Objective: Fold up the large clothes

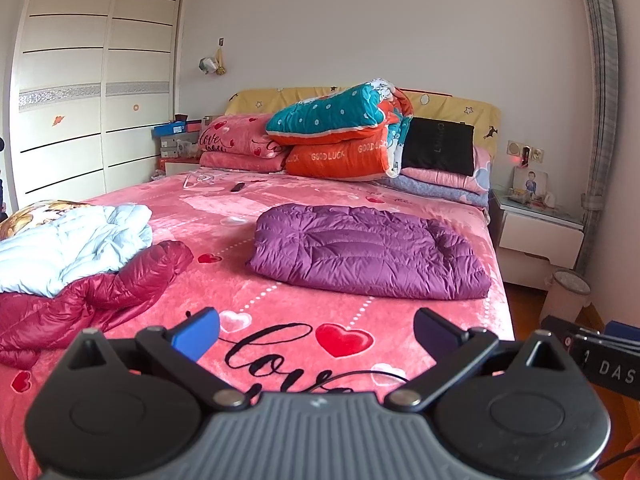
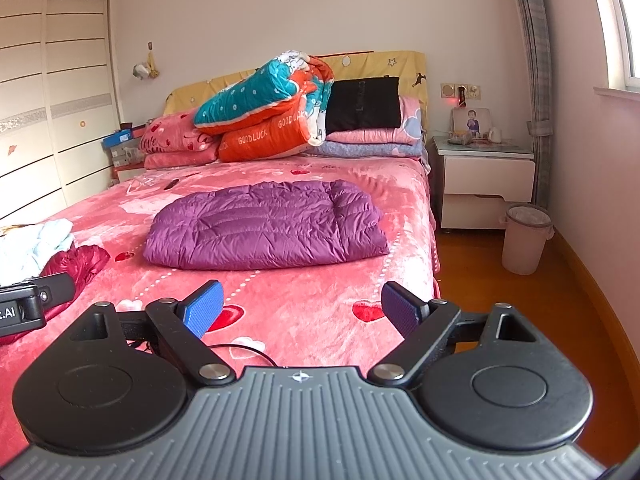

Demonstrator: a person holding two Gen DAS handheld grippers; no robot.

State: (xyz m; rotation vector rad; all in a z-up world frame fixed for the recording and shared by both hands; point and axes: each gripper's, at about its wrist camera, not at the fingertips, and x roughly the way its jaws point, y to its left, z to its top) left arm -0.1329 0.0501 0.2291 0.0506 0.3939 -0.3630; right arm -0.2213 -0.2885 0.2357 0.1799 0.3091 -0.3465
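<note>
Left gripper (image 1: 316, 330): jaws spread wide, nothing between blue pads (image 1: 196, 334); held above near edge of pink bed cover (image 1: 280, 208). Right gripper (image 2: 302, 306): jaws likewise apart, empty, beside the left unit.

Purple down jacket (image 1: 366, 254): folded into flat rectangle, lying mid-bed toward right side, well apart from both grippers.

Red down jacket (image 1: 92, 300): crumpled at left edge of bed, unfolded. Pale blue jacket (image 1: 68, 246): bunched, resting on top of the red one.

Stacked quilts (image 1: 344, 136) against headboard.
</note>
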